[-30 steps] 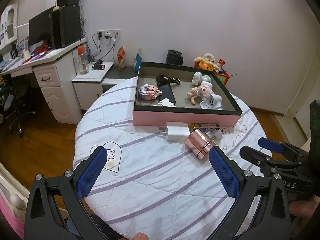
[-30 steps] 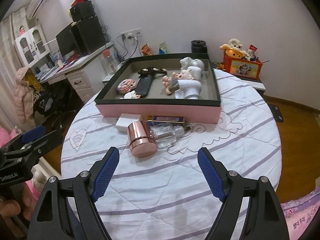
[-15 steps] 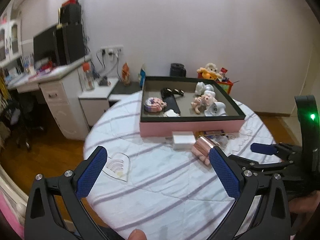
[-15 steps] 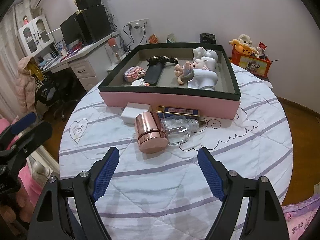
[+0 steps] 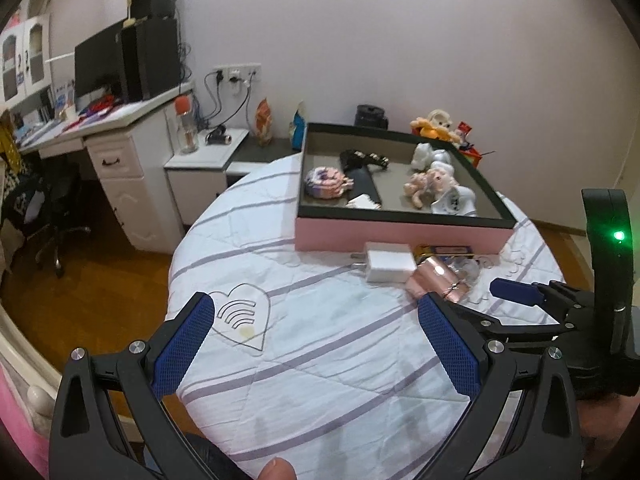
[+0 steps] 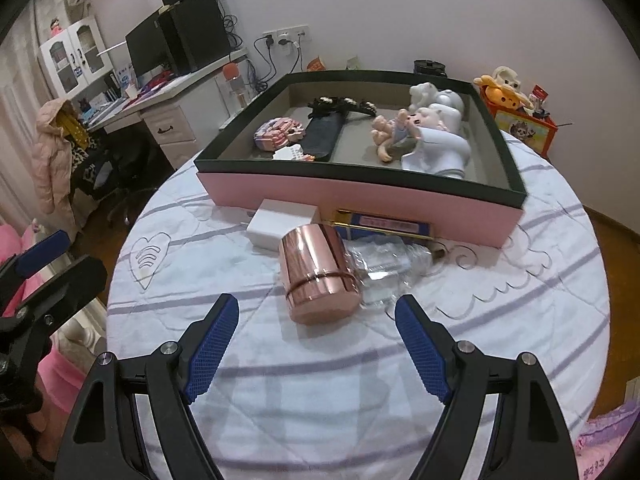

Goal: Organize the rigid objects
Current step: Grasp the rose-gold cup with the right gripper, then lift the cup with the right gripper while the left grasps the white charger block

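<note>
Behind rose-gold cap (image 6: 318, 274), half-hidden clear bottle (image 6: 384, 260)

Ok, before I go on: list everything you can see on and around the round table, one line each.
Tray: one, pink sides, dark rim, far half of table.
Block toy: one, pink, tray's left side.
Dark case: one, black, in tray beside the block toy.
Figurines: several, white and pink, tray's right side.
Charger: one, white, on cloth against tray front.
Flat box: one, blue and gold, against tray front.
Perfume bottle: one, clear glass, rose-gold cap, lying before the right tool.
Table: one, round, white striped cloth.
Desk: one, white, left, with monitor.
Left tool: open, empty.
Right tool: open, empty.
</note>
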Available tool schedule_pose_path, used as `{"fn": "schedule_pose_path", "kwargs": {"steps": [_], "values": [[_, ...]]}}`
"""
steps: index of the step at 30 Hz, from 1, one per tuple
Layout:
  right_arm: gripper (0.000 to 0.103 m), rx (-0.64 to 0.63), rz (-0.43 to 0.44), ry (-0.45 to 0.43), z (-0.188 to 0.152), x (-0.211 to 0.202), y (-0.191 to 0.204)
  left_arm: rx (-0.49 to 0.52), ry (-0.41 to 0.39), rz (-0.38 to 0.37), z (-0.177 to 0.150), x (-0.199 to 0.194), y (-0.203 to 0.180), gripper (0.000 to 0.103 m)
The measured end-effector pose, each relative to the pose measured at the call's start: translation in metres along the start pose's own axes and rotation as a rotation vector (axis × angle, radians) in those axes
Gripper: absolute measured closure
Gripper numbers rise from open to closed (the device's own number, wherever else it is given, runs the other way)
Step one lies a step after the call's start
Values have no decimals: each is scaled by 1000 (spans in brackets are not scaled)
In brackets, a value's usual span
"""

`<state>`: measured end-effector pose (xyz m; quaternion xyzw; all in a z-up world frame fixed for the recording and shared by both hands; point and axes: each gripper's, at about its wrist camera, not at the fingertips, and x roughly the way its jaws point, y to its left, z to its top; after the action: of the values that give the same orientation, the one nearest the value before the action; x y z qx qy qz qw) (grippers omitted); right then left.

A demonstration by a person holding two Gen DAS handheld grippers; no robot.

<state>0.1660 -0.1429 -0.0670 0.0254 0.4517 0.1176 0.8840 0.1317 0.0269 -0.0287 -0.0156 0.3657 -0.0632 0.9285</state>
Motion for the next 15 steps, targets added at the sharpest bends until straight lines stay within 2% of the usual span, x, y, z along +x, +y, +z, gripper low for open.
{"fn": "schedule_pose_path", "kwargs": {"steps": [3,5,9,12,13,15], "values": [[21,-5,2,6,3,11,4,-10,22,8,-1,8,4,0],[30,-10,0,12,4,18,7,-10,36,10,-2,13,5,0],[36,-60,-22,-2,6,26,15,-15,61,9,-4,22,7,0],[46,-108,-60,-8,7,30,22,-21,77,5,-6,29,5,0],[53,-123,-69,-10,7,32,24,-21,80,3,-6,30,5,0],[54,-123,-61,16,6,38,23,-21,84,4,-6,31,4,0]]}}
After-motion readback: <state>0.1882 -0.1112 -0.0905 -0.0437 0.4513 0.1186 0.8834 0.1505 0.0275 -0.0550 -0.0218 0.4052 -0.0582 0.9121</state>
